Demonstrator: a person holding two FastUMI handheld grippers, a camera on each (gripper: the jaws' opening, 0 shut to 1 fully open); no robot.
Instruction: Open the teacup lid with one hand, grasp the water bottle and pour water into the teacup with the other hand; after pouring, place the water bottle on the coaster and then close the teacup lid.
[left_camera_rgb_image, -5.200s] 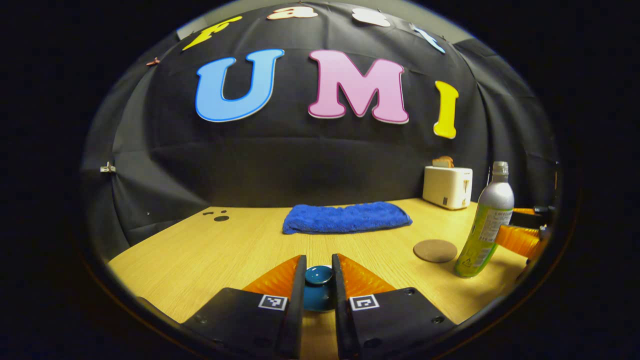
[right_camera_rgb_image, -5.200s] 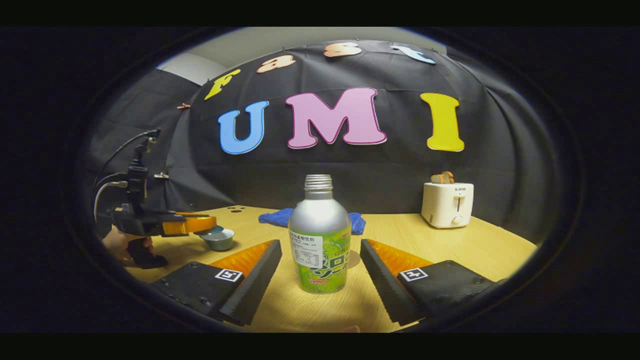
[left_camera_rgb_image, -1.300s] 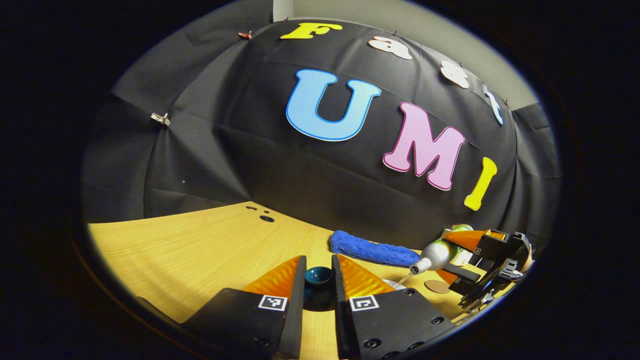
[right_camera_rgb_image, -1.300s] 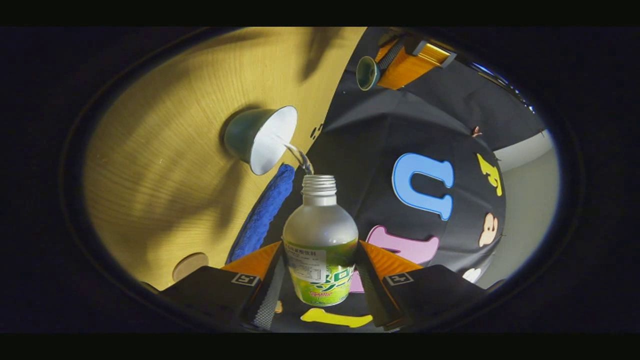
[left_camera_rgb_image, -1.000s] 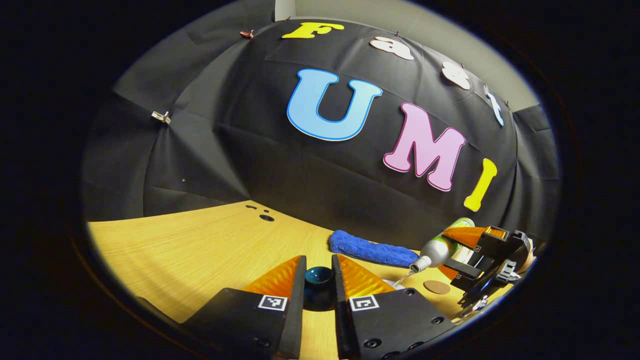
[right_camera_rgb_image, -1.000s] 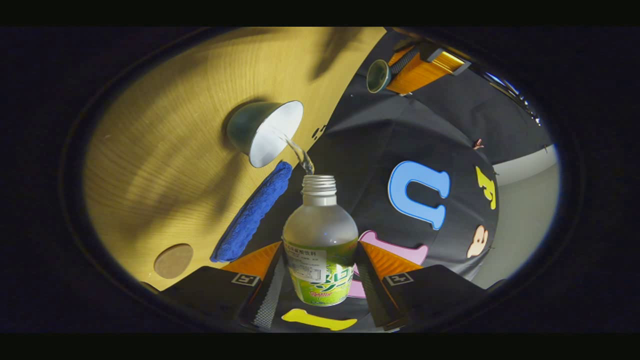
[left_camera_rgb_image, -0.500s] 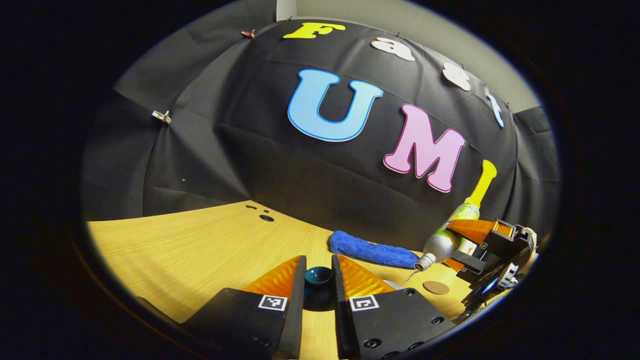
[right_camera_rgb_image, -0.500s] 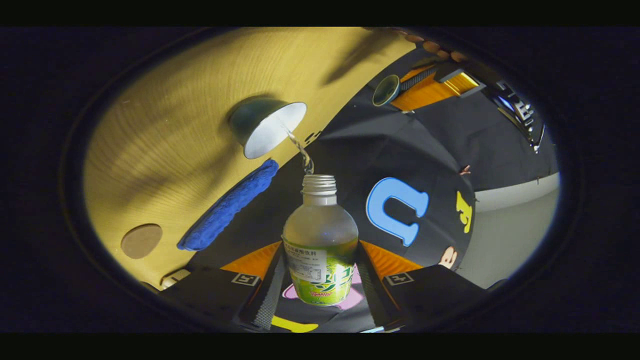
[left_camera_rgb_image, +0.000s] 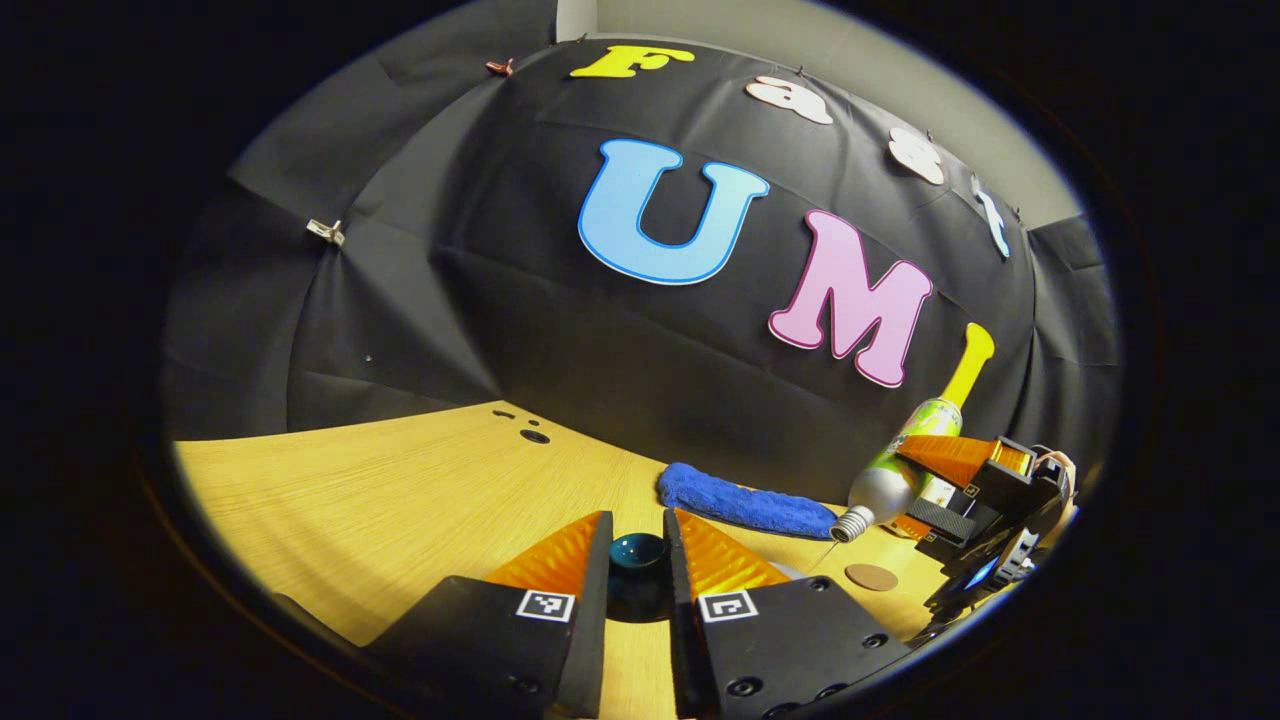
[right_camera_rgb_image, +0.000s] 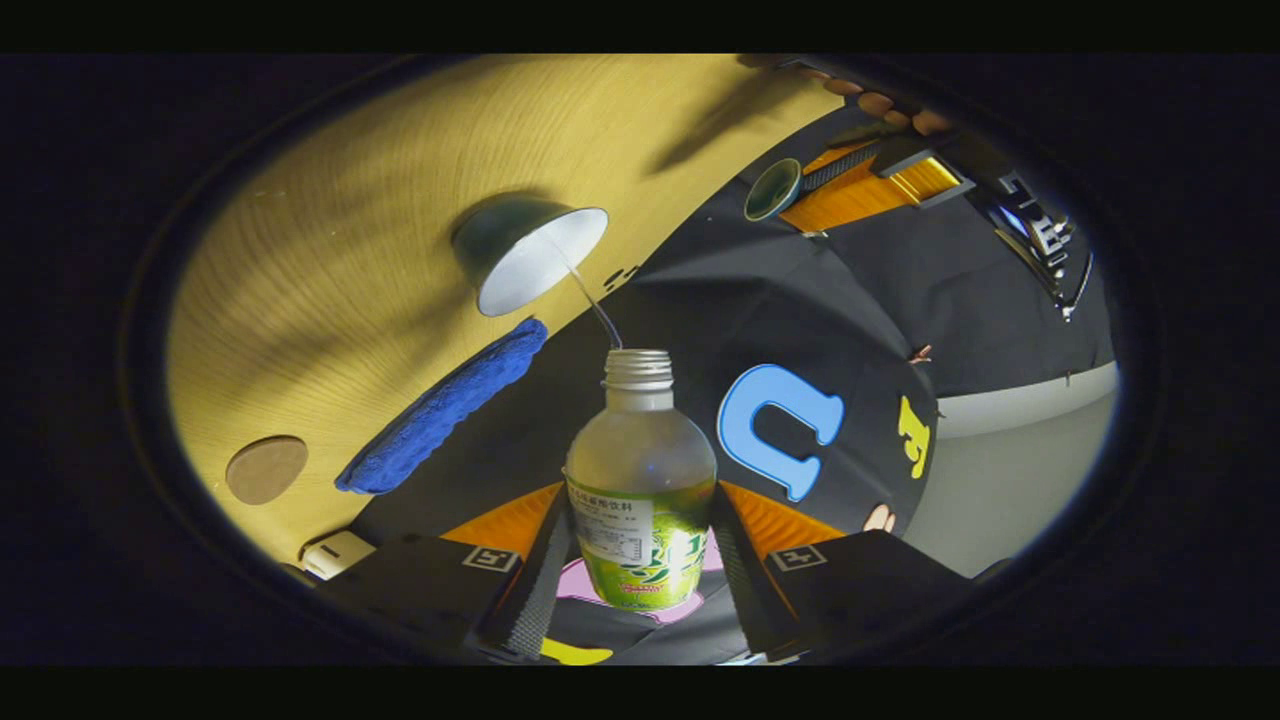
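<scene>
Teacup (left_camera_rgb_image: 790, 570) mostly behind left gripper (left_camera_rgb_image: 637, 560)

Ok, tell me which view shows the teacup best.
The right gripper view: the teacup shows whole there, its pale inside open to the camera and a thin stream running in from the water bottle. In the left gripper view only a sliver of it peeks past the left gripper, which holds the lid.
</scene>
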